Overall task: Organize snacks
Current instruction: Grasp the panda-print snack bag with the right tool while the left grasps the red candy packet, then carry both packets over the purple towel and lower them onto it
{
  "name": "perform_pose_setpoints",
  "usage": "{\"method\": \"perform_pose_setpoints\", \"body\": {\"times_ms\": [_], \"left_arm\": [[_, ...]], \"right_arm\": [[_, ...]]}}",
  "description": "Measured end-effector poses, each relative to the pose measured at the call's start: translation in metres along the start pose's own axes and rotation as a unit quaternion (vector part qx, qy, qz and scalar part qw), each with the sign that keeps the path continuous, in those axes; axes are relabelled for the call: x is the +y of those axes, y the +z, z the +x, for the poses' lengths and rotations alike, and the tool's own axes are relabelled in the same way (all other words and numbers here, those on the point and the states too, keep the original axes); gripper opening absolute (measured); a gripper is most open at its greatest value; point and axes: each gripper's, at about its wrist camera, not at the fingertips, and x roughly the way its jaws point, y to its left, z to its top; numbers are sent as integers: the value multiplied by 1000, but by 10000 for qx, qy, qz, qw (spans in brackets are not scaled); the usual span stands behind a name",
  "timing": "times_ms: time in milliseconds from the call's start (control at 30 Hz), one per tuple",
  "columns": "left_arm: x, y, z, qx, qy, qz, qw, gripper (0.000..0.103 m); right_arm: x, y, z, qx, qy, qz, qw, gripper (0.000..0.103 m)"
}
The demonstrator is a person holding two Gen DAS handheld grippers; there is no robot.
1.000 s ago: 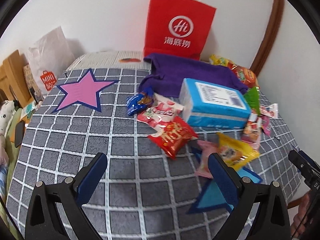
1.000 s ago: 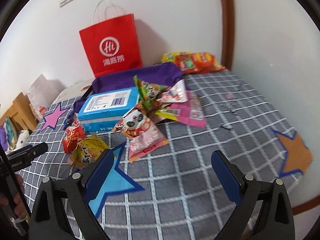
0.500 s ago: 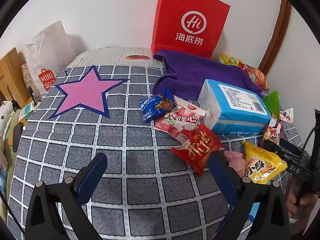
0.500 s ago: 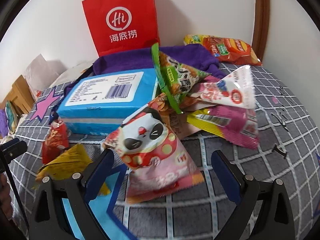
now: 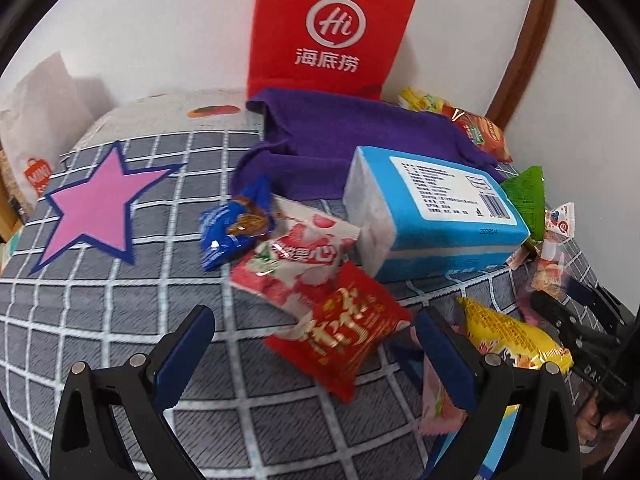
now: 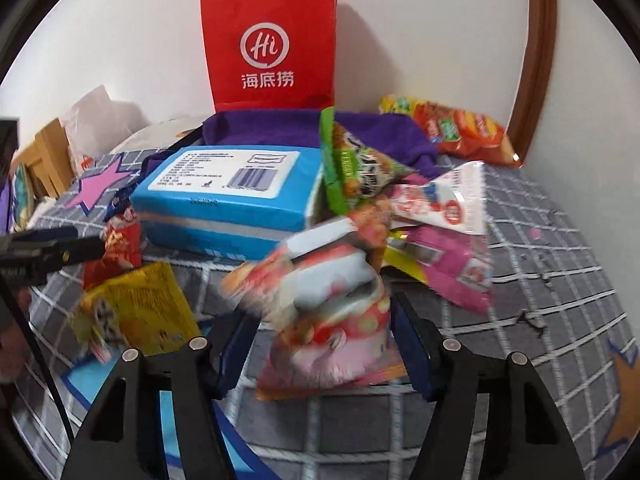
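Observation:
Snack packets lie heaped on a grey checked bedcover [image 5: 100,320] around a blue tissue pack [image 5: 432,216]. My left gripper [image 5: 316,360] is open and hovers low over a red packet [image 5: 340,332], which lies between its fingers without touching them. A white strawberry packet [image 5: 296,256] and a blue cookie packet [image 5: 236,224] lie just beyond. My right gripper [image 6: 324,344] has its jaws closing on a pink panda packet [image 6: 328,320]. The packet is blurred and crumpled upward, and both pads press its sides. A yellow packet [image 6: 136,312] lies to its left.
A red paper bag [image 5: 332,28] stands against the wall behind a purple cloth [image 5: 340,132]. Green, pink and white packets [image 6: 440,200] pile up right of the tissue pack, orange bags [image 6: 460,128] in the corner. A pink star [image 5: 100,208] marks the cover's left.
Both grippers came down closer to the snack pile. The right jaws narrowed around the panda packet, which buckled between them. The left jaws stayed wide.

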Motion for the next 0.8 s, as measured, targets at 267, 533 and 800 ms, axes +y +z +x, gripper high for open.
{"method": "perform_pose_setpoints", "body": {"times_ms": [267,533,800], "left_arm": [[-10,-5,8,123,28,300,9995,82],[-20,-12,11,148,170,636,9977,68],[-20,-14,11,140,217,642,9976,57]], "right_arm": [[-8,-2,13,296,221,170,9992,56],[-19,-3,15,310,650,496,9962,58],[-16,-1,23,423,781,526,9947,53]]}}
